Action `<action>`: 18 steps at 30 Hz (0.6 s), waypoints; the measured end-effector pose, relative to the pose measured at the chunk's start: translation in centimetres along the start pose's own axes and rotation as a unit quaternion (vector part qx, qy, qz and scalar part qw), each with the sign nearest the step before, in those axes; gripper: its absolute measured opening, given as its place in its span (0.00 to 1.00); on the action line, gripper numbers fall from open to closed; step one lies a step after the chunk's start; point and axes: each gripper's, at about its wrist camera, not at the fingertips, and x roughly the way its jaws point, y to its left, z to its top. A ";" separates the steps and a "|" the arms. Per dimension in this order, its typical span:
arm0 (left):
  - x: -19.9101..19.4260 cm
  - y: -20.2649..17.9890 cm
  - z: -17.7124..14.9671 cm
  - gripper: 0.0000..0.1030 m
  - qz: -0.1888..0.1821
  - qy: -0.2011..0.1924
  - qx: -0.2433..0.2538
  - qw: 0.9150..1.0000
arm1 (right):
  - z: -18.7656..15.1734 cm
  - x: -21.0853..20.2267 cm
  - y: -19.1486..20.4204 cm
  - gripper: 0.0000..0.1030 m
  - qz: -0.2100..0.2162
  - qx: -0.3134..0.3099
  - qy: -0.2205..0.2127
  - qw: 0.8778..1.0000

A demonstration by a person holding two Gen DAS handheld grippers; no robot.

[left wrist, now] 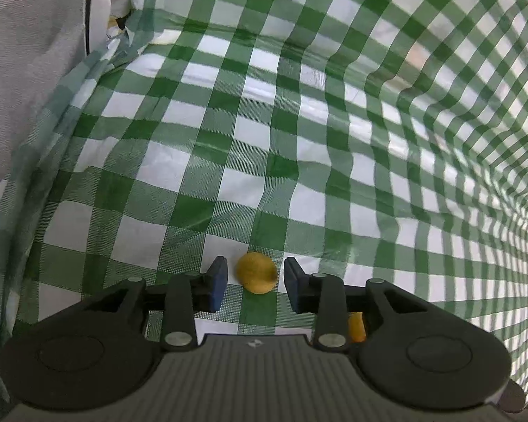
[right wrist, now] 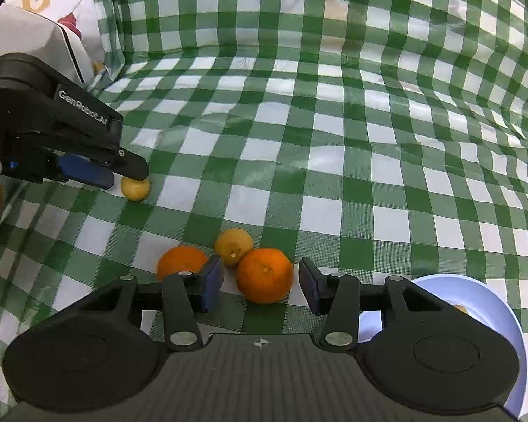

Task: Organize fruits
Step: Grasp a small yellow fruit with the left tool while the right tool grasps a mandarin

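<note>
In the left wrist view a small yellow fruit (left wrist: 257, 271) lies on the checked cloth between the fingers of my left gripper (left wrist: 255, 281). The jaws stand open with a gap on each side of it. The right wrist view shows the same left gripper (right wrist: 126, 180) from the side, its tips at that yellow fruit (right wrist: 136, 190). My right gripper (right wrist: 262, 283) is open around an orange (right wrist: 265, 276), the pads clear of its skin. A second orange (right wrist: 179, 262) sits just outside its left finger. Another small yellow fruit (right wrist: 233, 246) rests behind the two oranges.
A pale blue plate (right wrist: 485, 302) lies at the lower right, with a bit of fruit on it, mostly hidden. The green-and-white checked cloth (right wrist: 334, 140) rises like a wall at the back and right. Grey fabric (left wrist: 24, 70) stands at the left. An orange sliver (left wrist: 356, 327) shows under my left gripper's right finger.
</note>
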 end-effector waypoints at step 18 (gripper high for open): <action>-0.7 -1.2 -0.2 0.28 0.027 -0.005 0.064 0.998 | 0.1 -0.9 -0.8 0.37 0.011 0.010 -0.009 1.000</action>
